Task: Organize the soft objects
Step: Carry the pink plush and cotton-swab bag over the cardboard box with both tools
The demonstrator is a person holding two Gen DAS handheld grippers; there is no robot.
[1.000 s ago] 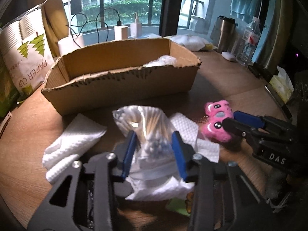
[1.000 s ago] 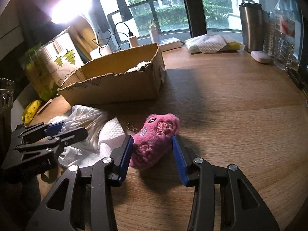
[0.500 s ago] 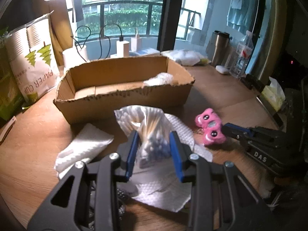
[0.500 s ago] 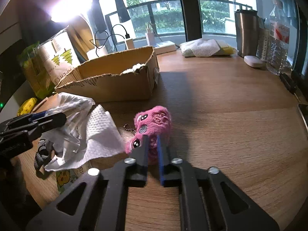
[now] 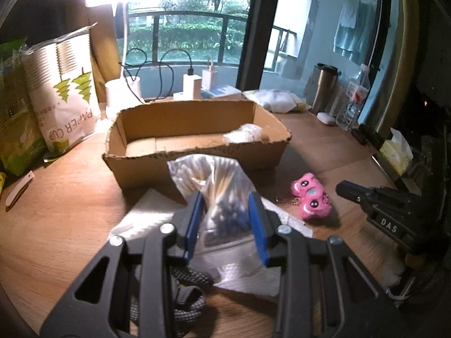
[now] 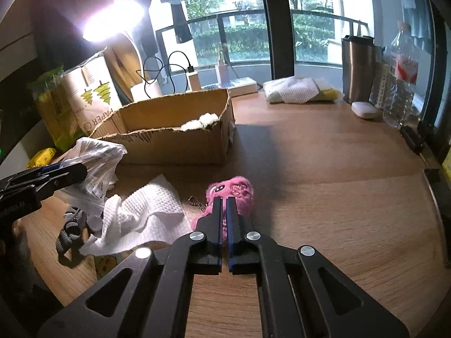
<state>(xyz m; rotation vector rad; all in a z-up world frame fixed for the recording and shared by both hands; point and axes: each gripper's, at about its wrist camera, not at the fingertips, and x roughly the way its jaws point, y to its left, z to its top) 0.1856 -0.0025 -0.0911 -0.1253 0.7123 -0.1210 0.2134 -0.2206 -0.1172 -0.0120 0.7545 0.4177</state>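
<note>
My left gripper (image 5: 225,197) is shut on a clear plastic bag of cotton swabs (image 5: 217,180) and holds it lifted above the white paper towels (image 5: 149,214). The bag also shows in the right wrist view (image 6: 93,163). My right gripper (image 6: 224,201) is shut on a pink plush keychain toy (image 6: 236,188), which hangs low over the wooden table (image 6: 338,197). The toy shows in the left wrist view (image 5: 310,197). An open cardboard box (image 5: 197,140) stands behind, with a white soft item (image 5: 245,133) at its right end.
A paper-cup pack (image 5: 62,98) and green bags (image 5: 14,112) stand at the left. A grey strap (image 6: 70,228) lies under the towels (image 6: 146,214). A steel tumbler (image 6: 358,67), a water bottle (image 6: 400,79) and a tissue pack (image 5: 394,152) stand at the right.
My left gripper closed on the swab bag and lifted it off the towels. My right gripper closed on the pink toy and raised it a little.
</note>
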